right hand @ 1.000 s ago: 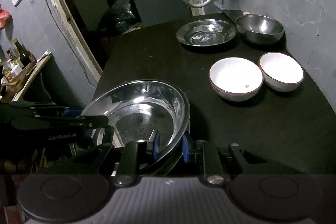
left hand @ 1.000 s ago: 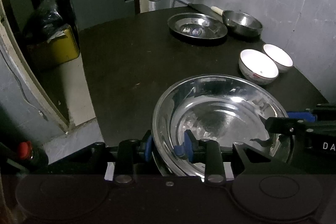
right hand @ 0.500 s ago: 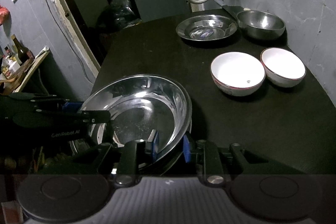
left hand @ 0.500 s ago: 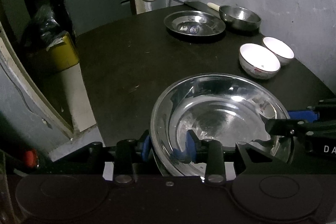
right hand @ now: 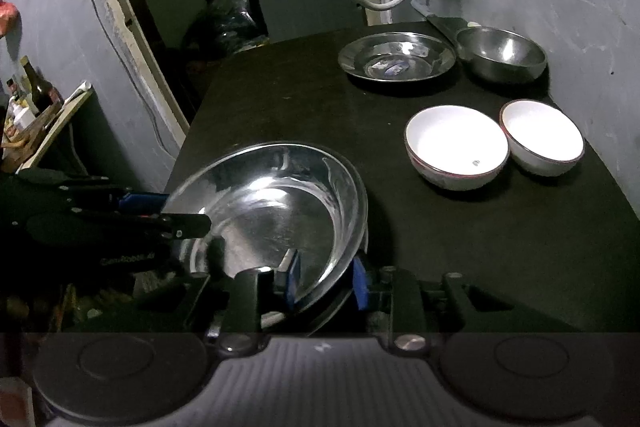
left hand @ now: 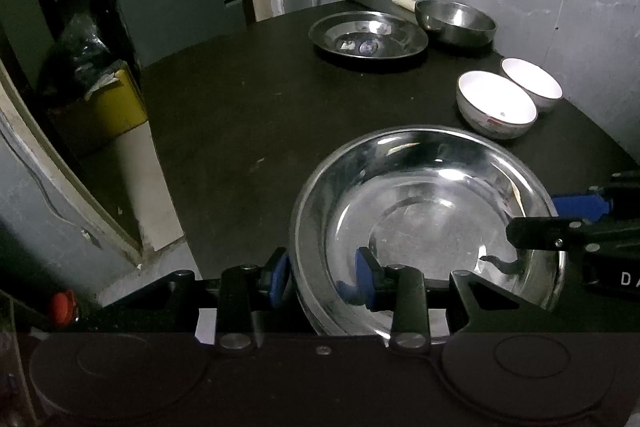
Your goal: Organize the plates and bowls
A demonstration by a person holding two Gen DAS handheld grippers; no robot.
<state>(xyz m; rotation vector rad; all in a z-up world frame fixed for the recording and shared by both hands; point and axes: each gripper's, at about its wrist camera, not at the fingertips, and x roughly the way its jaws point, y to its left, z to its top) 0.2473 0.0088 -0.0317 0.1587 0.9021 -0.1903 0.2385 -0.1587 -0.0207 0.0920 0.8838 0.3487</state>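
Note:
A large steel basin (left hand: 420,211) sits on the black table (left hand: 260,115) at its near edge, and what looks like a second rim shows just under it. My left gripper (left hand: 322,279) straddles the basin's near-left rim with its pads apart from the metal. My right gripper (right hand: 326,281) straddles the opposite rim of the basin (right hand: 272,203); its jaws are opening, with the rim still between them. Each gripper also shows in the other's view: the right gripper (left hand: 552,219) and the left gripper (right hand: 176,213). Two white bowls (right hand: 456,143) (right hand: 542,137) stand side by side further back.
A steel plate (right hand: 396,61) and a small steel bowl (right hand: 502,53) stand at the table's far side against the grey wall, with a cleaver (left hand: 376,1) behind them. A yellow bin (left hand: 116,103) stands on the floor left of the table.
The jaws of both grippers have widened a little around the basin's rim. The right one has widened more. Neither hand has shifted, and the basin stays where it was.

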